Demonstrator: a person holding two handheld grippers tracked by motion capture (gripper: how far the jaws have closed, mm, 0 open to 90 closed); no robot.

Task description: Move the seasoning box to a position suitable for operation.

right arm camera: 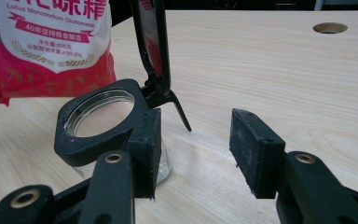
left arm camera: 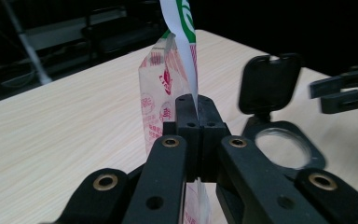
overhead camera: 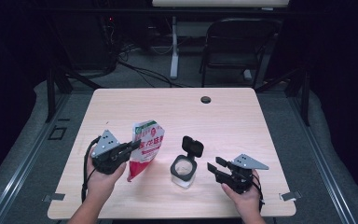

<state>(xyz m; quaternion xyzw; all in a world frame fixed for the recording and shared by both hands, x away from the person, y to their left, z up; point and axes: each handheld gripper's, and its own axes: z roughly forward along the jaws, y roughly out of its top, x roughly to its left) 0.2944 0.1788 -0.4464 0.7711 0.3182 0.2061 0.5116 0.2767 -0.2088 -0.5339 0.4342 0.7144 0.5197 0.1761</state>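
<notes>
Left claw (overhead camera: 131, 148) clamped on red-and-white bag (overhead camera: 145, 144) at lower left of centre, bag hanging above worktop (overhead camera: 233, 116), right claw (overhead camera: 214, 166) apart, empty, just beside open-lidded glass jar (overhead camera: 184, 171) at lower centre

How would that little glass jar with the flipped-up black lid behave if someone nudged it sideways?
The jar would probably slide more than roll, since it stands upright on the flat table. It could tip toward its open lid, which stands up above one side and adds weight up high. Its clear walls look like glass, so a fall could likely crack it.
</notes>
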